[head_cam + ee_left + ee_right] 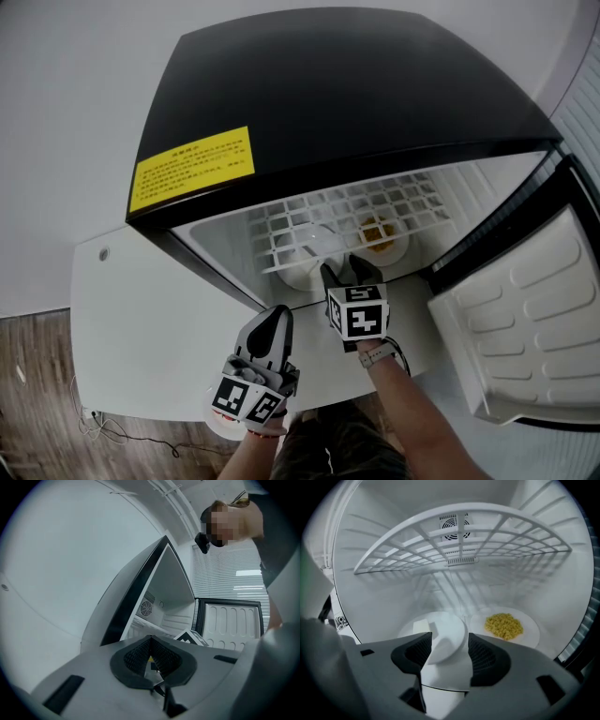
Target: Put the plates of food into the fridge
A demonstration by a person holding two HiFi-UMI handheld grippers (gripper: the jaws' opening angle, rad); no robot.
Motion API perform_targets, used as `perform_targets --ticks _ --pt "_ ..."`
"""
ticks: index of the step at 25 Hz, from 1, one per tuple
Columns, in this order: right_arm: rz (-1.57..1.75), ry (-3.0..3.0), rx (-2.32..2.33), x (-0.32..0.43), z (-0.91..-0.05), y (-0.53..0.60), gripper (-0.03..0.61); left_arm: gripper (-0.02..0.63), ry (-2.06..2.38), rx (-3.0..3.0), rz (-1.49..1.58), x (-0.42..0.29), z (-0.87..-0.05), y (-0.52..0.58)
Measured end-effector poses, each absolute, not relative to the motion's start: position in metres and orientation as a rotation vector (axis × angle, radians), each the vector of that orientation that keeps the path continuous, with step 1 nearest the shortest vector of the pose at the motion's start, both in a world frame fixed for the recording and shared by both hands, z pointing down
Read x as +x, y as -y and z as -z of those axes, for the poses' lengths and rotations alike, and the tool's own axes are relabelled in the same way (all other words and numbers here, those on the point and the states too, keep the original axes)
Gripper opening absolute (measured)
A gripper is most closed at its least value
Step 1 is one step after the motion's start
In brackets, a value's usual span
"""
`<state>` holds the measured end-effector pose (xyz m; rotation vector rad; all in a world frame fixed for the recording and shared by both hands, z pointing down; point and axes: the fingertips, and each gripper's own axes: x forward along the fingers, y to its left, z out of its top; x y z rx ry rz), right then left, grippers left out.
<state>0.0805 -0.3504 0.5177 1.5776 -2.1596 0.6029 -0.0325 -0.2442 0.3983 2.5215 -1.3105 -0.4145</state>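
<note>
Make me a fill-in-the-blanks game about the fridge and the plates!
The fridge has its door ___.
The left plate and the right plate both lie ___ the wire shelf.
The food on the right plate is coloured ___.
Missing words: open; under; yellow.

Fridge [356, 94] is open at the front; the door [534, 319] stands swung out to the right, leaving the entry unobstructed. The wire shelf [459, 541] spans overhead and limits headroom in the bay beneath. The bay floor is taken by a white plate [440, 632] on the left and a plate with yellow food [529, 637] on the right, close together. The right claw [449, 641], jaws apart, straddles the white plate's near rim. There is bare floor behind the plates up to the rear wall [454, 588].
</note>
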Motion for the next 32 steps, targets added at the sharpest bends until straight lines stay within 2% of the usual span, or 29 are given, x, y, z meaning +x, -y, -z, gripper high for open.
perform_targets --ticks 14,15,17,19,23,32 --pt "-0.684 2.324 1.6 0.088 -0.48 0.297 0.219 0.006 1.237 2.567 0.408 -0.019 -0.388 0.228" --pt "-0.674 2.34 1.603 0.088 -0.474 0.291 0.21 0.006 1.23 2.571 0.407 -0.018 -0.388 0.226" --pt "-0.645 2.367 1.614 0.088 -0.463 0.279 0.12 0.006 1.216 2.579 0.405 -0.016 -0.386 0.221" --pt "-0.636 2.398 1.619 0.087 -0.452 0.265 0.066 0.006 1.201 2.587 0.402 -0.014 -0.384 0.216" --pt "-0.656 2.46 1.613 0.083 -0.437 0.238 0.011 0.006 1.164 2.612 0.394 -0.01 -0.379 0.203" --pt "-0.792 2.605 1.59 0.071 -0.413 0.168 0.008 0.006 1.085 2.655 0.374 -0.005 -0.374 0.166"
